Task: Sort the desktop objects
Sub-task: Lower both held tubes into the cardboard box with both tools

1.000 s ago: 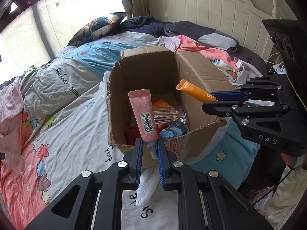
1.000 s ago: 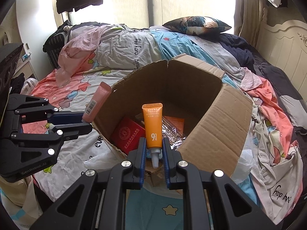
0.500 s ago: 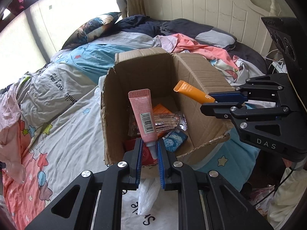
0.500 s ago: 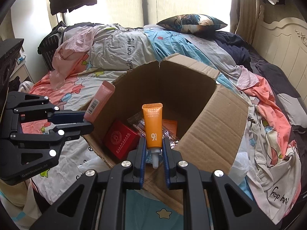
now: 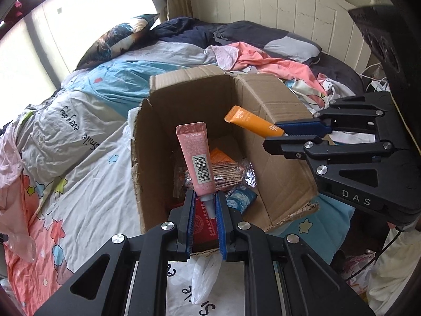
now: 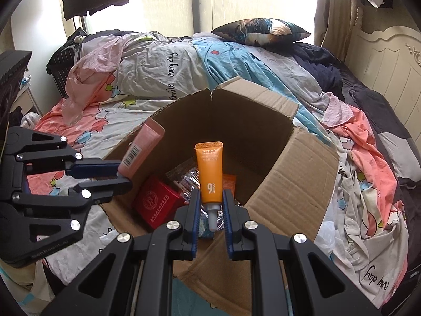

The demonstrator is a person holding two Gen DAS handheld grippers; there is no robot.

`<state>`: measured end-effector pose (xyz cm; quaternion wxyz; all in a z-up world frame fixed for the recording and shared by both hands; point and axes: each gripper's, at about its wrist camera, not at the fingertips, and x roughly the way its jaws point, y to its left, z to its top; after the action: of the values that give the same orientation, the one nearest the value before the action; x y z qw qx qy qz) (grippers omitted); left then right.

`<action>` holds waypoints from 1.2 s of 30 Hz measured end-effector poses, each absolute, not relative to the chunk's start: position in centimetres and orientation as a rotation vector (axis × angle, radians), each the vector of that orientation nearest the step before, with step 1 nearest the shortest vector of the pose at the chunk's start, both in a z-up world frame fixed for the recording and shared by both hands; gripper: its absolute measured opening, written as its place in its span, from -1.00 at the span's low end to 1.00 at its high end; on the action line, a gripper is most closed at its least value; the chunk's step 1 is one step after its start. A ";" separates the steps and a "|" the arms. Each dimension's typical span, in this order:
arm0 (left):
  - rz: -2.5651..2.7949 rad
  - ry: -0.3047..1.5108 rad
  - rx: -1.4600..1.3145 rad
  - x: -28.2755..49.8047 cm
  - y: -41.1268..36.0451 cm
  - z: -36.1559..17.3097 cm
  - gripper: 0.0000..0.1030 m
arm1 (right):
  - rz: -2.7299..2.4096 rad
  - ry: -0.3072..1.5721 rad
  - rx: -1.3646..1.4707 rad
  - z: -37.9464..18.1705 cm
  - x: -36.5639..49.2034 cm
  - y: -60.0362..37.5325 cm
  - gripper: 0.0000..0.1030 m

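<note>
An open cardboard box [image 5: 279,168] [image 6: 289,173] sits on the bed. My left gripper [image 5: 204,204] [image 6: 123,177] is shut on a pink tube [image 5: 196,160] [image 6: 140,147], held by its cap end above the box's near wall. My right gripper [image 6: 210,205] [image 5: 273,137] is shut on an orange tube [image 6: 209,173] [image 5: 252,122], held over the box opening. Inside the box lie a red box [image 6: 158,201] [image 5: 205,223], a packet of sticks [image 5: 226,175], a blue packet [image 5: 242,197] and an orange packet [image 5: 221,156].
The box rests on a rumpled quilt [image 5: 79,142] with clothes [image 6: 368,163] piled around it. A pillow [image 6: 263,30] lies at the far side and a white headboard [image 5: 276,8] stands behind. A white plastic bag [image 5: 205,276] lies at the box's near edge.
Both grippers have moved closer to the box, each still holding its tube. The tubes now stand over the box opening.
</note>
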<state>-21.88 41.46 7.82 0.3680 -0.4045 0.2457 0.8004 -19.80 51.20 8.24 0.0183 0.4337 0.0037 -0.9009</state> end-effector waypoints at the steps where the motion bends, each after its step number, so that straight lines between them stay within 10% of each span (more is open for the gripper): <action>1: 2.051 0.629 -1.041 -22.1 41.7 7.8 -0.72 | -2.796 0.016 1.353 8.2 -20.0 51.3 -0.71; 36: 1.954 0.580 -1.275 -33.0 49.0 2.6 -0.72 | -2.784 -0.104 1.522 4.8 -29.4 56.0 -0.70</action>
<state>-33.00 48.95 2.60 0.3604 -0.4948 0.2251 0.7581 -29.39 56.00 4.78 -0.0165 0.4792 -0.0327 -0.8769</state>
